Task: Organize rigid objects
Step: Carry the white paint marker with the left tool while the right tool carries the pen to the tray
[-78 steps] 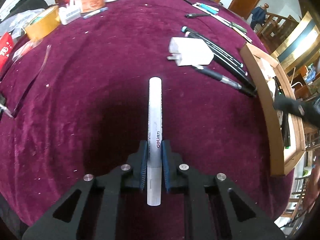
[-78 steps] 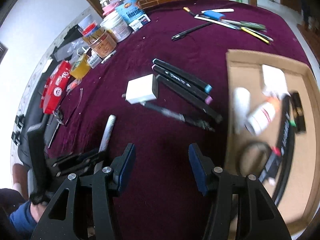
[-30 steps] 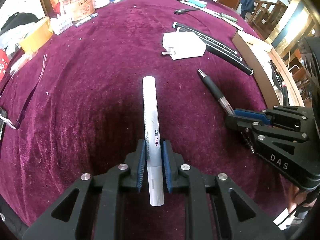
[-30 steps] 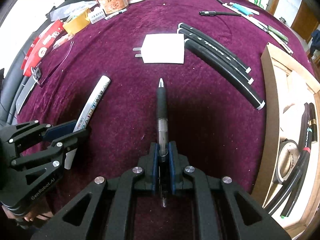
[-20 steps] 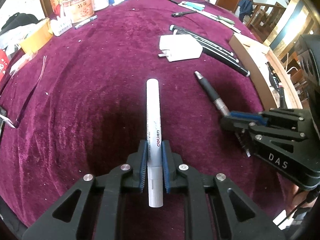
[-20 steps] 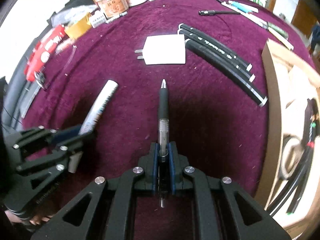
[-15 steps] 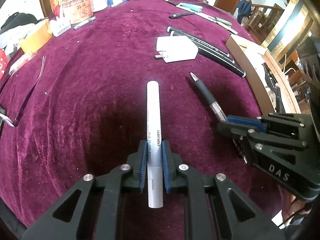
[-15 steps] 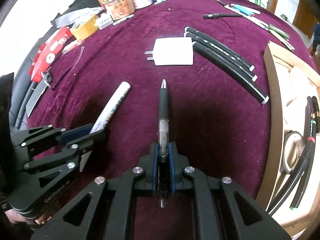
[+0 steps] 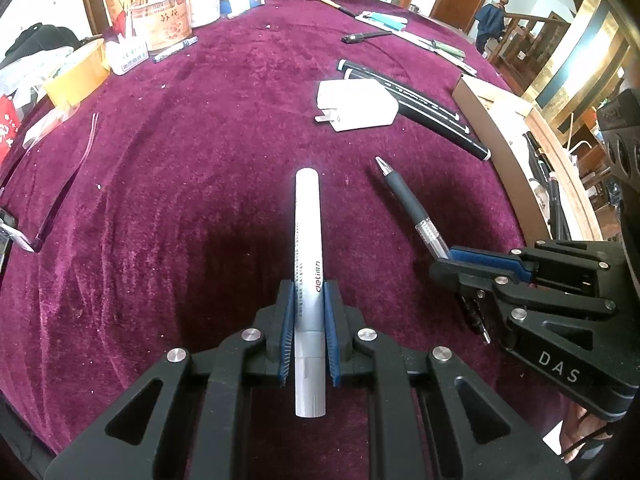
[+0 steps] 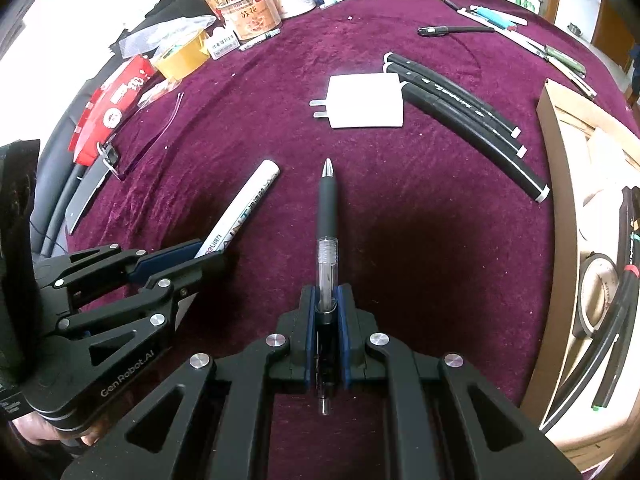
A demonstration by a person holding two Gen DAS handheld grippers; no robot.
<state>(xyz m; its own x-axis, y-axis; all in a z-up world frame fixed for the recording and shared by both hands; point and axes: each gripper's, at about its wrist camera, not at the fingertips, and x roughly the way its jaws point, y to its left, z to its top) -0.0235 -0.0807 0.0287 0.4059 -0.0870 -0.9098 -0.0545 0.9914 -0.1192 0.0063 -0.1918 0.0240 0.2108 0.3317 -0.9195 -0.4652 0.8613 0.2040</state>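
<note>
Above the purple velvet tablecloth (image 9: 168, 184), the left gripper (image 9: 308, 320) is clamping a white paint marker (image 9: 307, 240), and just to its right the right gripper (image 10: 325, 320) is clamping a black pen (image 10: 327, 208). Both are pointing toward a white charger (image 10: 365, 101) lying farther off, beside three black markers (image 10: 464, 112); a wooden tray (image 10: 554, 184) is sitting at the right.

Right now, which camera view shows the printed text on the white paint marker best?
The right wrist view: the white paint marker lies side-on there, so its lettering shows along the barrel, up to the left gripper. In the left wrist view the marker points away, foreshortened, and only the brand word near the pads is readable.
</note>
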